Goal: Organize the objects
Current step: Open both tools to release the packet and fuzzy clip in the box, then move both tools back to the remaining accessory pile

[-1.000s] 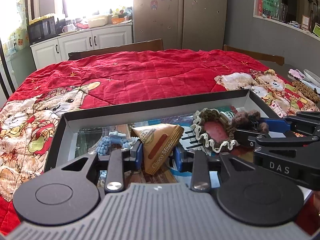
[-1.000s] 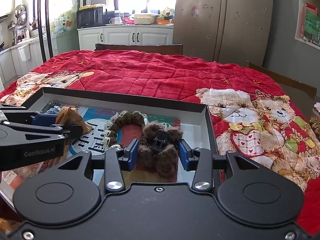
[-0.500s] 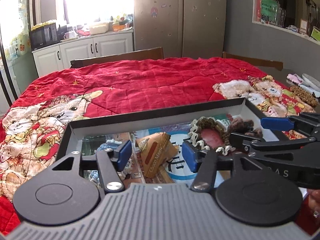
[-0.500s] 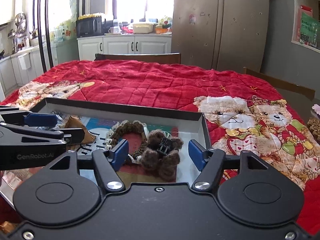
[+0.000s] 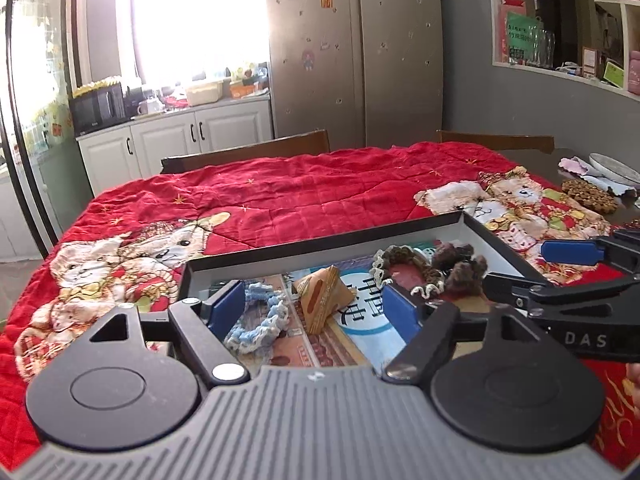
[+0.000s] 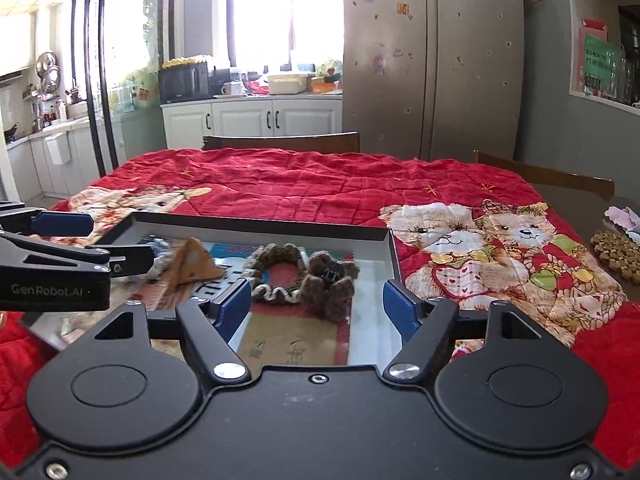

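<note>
Table is covered by a red quilted bear-print blanket (image 5: 304, 196), kitchen behind: microwave (image 6: 185, 81) on white cabinets (image 6: 256, 118) at left, steel fridge (image 6: 432, 60) centre, open shelving (image 5: 568, 20) at right, wooden chair backs at the far edge. A shallow black-rimmed tray (image 5: 320, 249) sits on the near side of the blanket, long axis running left-right across both views. Contents, left to right: blue-and-white crocheted scrunchie (image 5: 260, 318) lying flat; tan triangular snack packet (image 5: 324, 294), apex tipped up and away from the camera, base toward the near edge; brown lace-edged scrunchie (image 6: 278, 274) lying flat as a ring; fuzzy brown hair claw (image 6: 330, 280) touching that ring's right side, toward the tray's right wall. Off the tray at far right: a brown beaded mat (image 6: 616, 254). Left gripper (image 5: 316, 306) has just been opening, jaws spread wide and clear of everything; the blue scrunchie and packet show between the blue pads (image 5: 226, 306) but nothing is pinched. Right gripper (image 6: 316, 306) likewise just been opening, jaws wide apart, hair claw and brown scrunchie lying loose beyond the gap, pads touching neither. Each gripper's side profile shows in the other's view, both over the tray's near portion.
</note>
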